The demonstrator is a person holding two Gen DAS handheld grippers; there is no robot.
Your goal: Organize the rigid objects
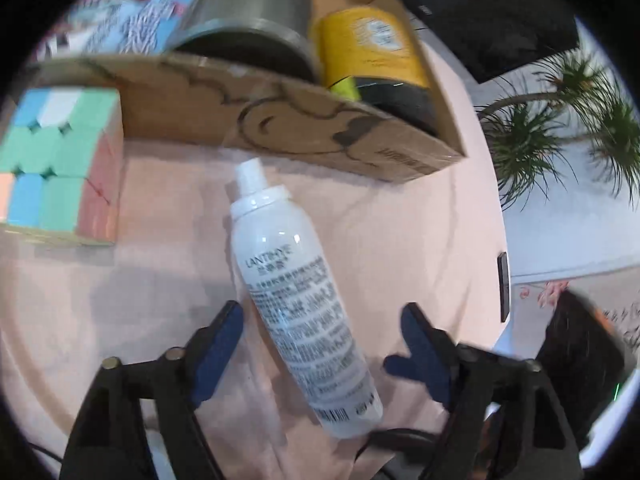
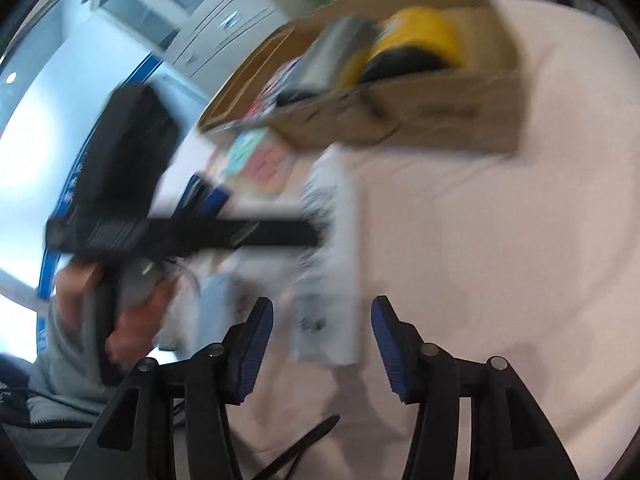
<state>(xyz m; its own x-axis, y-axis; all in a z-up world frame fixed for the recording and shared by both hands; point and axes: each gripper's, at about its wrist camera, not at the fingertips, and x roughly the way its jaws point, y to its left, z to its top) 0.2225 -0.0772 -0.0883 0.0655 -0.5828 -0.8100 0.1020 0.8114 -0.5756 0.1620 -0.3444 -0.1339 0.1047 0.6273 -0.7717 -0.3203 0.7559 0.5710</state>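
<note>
Both grippers spread, nothing pinched: left gripper [image 1: 320,344] straddles white plastic spray bottle [image 1: 298,304] lying flat on pink tablecloth [image 1: 400,240] beside brown cardboard box [image 1: 280,128], pads clear; right gripper [image 2: 322,344] hovers nearby.

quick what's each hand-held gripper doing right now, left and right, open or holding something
Left hand-held gripper: open, straddling the white spray bottle lying on the cloth, not gripping.
Right hand-held gripper: open, holding nothing.
</note>
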